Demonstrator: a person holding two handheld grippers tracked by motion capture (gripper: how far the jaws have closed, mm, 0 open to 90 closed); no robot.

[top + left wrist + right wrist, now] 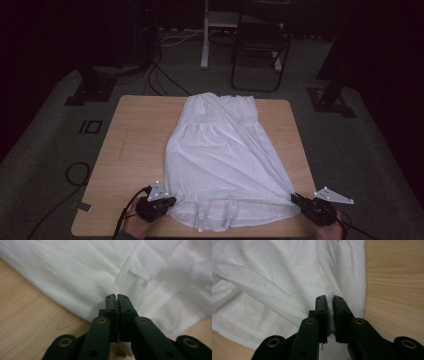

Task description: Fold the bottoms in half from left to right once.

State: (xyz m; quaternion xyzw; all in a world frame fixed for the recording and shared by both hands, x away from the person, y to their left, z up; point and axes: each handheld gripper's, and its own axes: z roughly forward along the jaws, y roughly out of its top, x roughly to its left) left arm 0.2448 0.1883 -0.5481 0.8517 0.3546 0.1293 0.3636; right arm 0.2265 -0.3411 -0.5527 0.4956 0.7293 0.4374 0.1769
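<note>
A white dress (222, 155) lies flat on the wooden table (130, 145), its top toward the far edge and its hem toward me. My left gripper (172, 202) holds the hem's left corner; in the left gripper view the jaws are shut on a thin fold of the dress (75, 277), with my left gripper (117, 297) at a seam. My right gripper (295, 198) holds the hem's right corner. In the right gripper view my right gripper (330, 298) pinches a bunch of the dress (274, 282) between its pads.
A dark folding chair (260, 45) and a white stand (206, 35) sit on the floor beyond the table. Cables (155, 75) run over the carpet at the back left. The table's near edge (100, 232) is just below both hands.
</note>
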